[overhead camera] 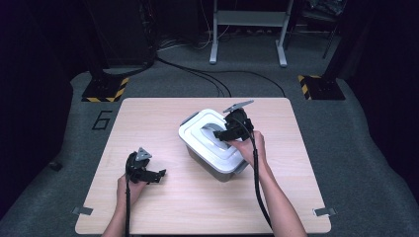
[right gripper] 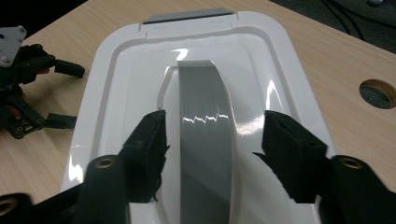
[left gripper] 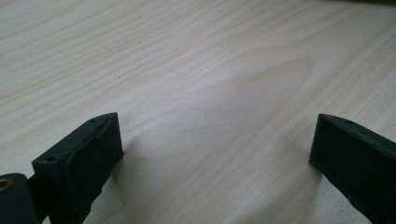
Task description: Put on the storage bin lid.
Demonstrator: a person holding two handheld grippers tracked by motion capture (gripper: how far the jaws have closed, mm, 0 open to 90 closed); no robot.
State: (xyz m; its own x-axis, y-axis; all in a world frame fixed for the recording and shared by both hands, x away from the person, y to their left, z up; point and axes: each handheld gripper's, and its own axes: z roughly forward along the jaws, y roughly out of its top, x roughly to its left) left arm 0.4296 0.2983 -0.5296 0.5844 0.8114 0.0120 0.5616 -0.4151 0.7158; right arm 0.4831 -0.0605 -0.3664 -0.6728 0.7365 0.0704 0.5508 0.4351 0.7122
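Note:
A white storage box with a white lid stands on the wooden table, right of centre. A grey carry handle lies flat along the lid's middle. My right gripper hovers over the lid. In the right gripper view its two jaws straddle the handle, with a gap on each side, so it is open. My left gripper rests low over the table at the front left. It is open, with bare wood between its fingers. The left gripper also appears beyond the lid.
A round cable hole sits in the tabletop past the box. A grey latch closes the lid's far end. Around the table are dark floor, cables and a stand with yellow-black striped feet.

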